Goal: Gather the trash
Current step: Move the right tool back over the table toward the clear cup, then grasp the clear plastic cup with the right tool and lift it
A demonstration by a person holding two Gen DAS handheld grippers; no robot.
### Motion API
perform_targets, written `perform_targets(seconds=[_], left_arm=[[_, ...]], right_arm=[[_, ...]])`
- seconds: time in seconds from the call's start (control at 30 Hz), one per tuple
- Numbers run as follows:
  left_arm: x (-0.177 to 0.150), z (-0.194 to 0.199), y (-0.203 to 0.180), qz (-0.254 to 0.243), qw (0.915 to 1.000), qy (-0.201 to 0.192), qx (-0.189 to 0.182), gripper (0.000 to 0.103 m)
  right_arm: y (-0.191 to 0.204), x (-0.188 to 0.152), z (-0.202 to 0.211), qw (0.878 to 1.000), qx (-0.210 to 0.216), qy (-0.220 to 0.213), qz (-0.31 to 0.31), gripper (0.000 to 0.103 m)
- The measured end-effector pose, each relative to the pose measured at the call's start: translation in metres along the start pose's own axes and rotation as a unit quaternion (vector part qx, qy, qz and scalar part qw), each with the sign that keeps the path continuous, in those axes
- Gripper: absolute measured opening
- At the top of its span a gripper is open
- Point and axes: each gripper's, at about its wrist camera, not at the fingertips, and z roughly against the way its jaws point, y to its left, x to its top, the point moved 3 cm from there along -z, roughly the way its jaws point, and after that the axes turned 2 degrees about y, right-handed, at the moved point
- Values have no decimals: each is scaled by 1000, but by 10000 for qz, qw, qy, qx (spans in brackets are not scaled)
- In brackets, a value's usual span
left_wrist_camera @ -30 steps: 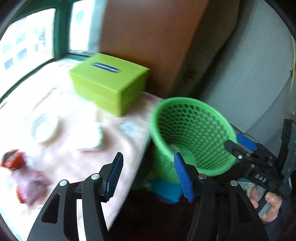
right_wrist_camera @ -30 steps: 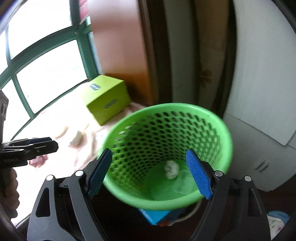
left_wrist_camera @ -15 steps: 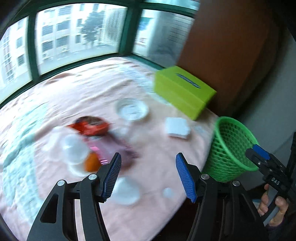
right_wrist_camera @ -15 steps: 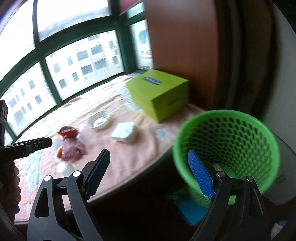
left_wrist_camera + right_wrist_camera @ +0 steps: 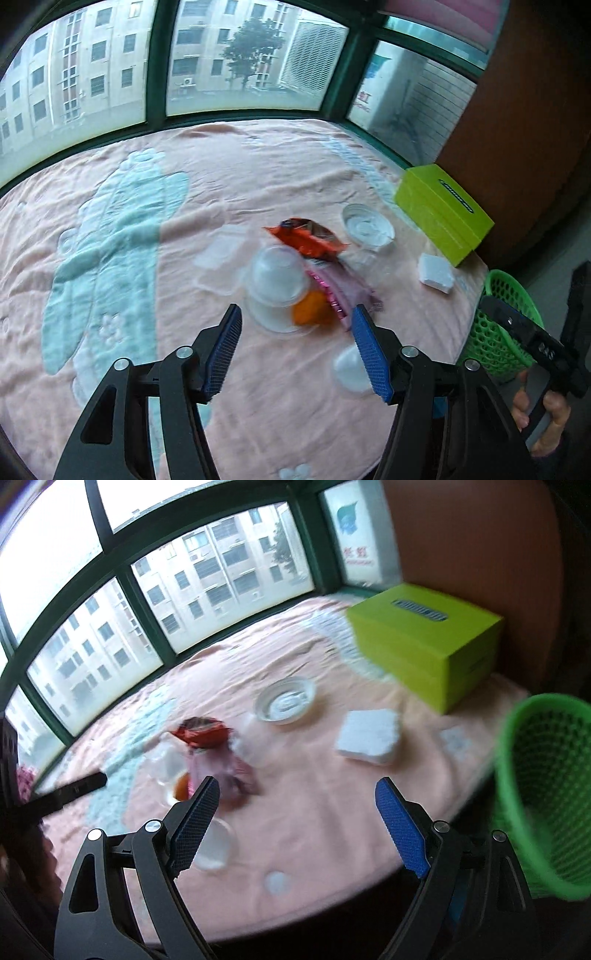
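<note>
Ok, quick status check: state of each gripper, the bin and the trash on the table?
left gripper: open, empty, above the trash pile
right gripper: open, empty
green basket: off the table's edge, tilted
clear cup: on the cloth, beside the wrappers
red wrapper: crumpled, on the cloth
white napkin stack: flat, untouched

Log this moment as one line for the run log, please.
phase: reaching for trash | left claw: open, empty, above clear cup | right claw: open, empty | green basket: off table edge
</note>
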Motion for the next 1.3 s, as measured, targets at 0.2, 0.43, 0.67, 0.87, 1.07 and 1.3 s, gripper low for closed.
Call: perform_targets(seconds=[0.2,0.43,0.67,0.87,1.07,1.3], left_arm=[[-5,3,19,133,9999,-32,1,63],[-5,-1,41,291,9996,-1,26,67],[-2,-10,59,422,9991,59,78,70],[6,-20,63,333,9992,123,160,75],[19,-41,61,74,9991,274,302,77],[29,-69,63,-169,9980,472,381,72]], right_arm=[[19,15,-40,9973,452,436,-384,85],[13,31,-85,9866,668,864,-1215,85],[5,39,-119,9723,753,1146,-1891,85],[-3,39,-140,9668,586,1265,-2139,82],[-8,39,-150,9655,503,1311,-2191,70],[-10,40,-146,9677,579,1246,-2114,63]])
